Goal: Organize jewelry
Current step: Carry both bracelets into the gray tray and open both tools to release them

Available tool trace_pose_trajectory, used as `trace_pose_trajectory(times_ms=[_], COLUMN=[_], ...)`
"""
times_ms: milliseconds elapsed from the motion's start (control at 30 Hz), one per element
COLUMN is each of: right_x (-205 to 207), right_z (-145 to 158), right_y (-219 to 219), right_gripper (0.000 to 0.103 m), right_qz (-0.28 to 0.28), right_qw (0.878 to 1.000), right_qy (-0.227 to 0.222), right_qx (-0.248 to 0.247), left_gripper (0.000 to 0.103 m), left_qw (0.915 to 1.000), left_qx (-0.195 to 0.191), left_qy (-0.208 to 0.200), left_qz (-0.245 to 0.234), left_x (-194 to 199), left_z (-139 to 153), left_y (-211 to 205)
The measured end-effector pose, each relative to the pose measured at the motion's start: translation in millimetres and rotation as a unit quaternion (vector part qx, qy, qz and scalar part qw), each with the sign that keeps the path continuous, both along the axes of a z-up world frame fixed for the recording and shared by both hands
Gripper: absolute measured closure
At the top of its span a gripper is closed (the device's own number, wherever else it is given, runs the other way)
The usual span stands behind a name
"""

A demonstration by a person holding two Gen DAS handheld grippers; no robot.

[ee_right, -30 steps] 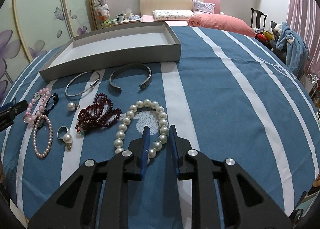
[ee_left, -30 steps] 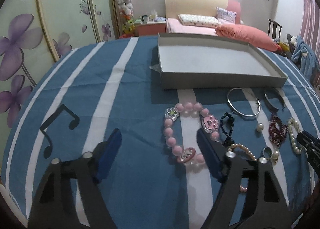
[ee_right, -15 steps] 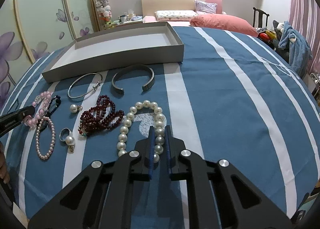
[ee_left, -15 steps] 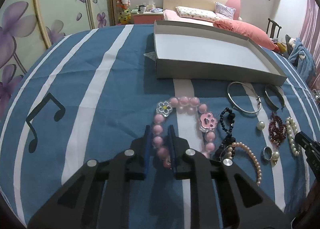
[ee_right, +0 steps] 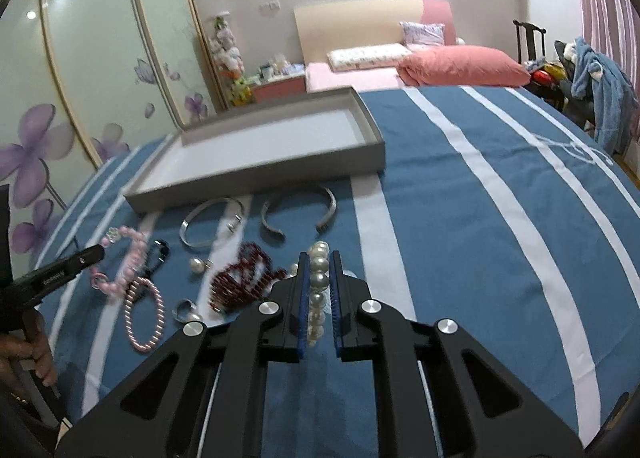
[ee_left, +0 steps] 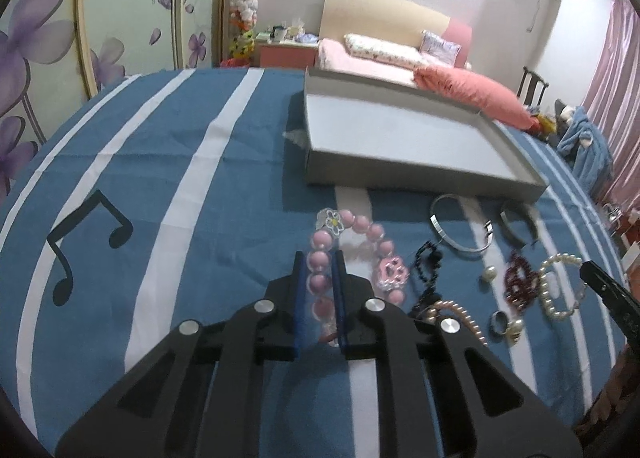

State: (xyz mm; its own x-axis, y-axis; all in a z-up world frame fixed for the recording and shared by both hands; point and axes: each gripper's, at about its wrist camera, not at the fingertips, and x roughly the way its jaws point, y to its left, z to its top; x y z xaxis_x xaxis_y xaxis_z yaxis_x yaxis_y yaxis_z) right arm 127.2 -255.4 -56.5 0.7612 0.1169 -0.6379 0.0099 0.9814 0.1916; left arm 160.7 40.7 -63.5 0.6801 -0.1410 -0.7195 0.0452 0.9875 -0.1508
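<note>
On a blue cloth with white stripes [ee_left: 208, 161], the left gripper [ee_left: 319, 258], its jaws just closed, pinches a pink bead bracelet [ee_left: 356, 223]. The right gripper [ee_right: 319, 258] clamps a white pearl bracelet [ee_right: 319, 264]. Both lie just before a shallow grey cardboard tray [ee_right: 256, 187]; beyond it, a pink bed [ee_right: 360, 73] and flower-painted wardrobe doors [ee_right: 92, 69].

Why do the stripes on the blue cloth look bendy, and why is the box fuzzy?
Both views use a fisheye lens, so the straight stripes on the cloth curve toward the edges. In the right wrist view the grey box looks smeared, like motion blur; in the left wrist view it is only slightly soft.
</note>
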Motion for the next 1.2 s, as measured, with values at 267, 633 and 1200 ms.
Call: trace_pose_trajectory(times_ms=[267,633,1200], right_x=[-3,-7,-12], right_z=[13,23,51], right_y=[7,13,22], right_gripper=[0.093,0.093,0.093], right_qz=[0.016,0.028,0.035], right_qw=[0.999,0.998,0.993], right_qy=[-0.031,-0.056,-0.114], right_qx=[0.009,0.01,0.002], left_gripper=[0.09,0.09,0.09], left_qw=[0.9985,0.9951,0.9899], left_qx=[-0.013,-0.007,0.014], left_qy=[-0.049,-0.092,-0.136], left_qz=[-0.018,-0.036,-0.037], left_x=[-15,-37,-48], left_z=[23,40,70], left_y=[-9,-23,-34])
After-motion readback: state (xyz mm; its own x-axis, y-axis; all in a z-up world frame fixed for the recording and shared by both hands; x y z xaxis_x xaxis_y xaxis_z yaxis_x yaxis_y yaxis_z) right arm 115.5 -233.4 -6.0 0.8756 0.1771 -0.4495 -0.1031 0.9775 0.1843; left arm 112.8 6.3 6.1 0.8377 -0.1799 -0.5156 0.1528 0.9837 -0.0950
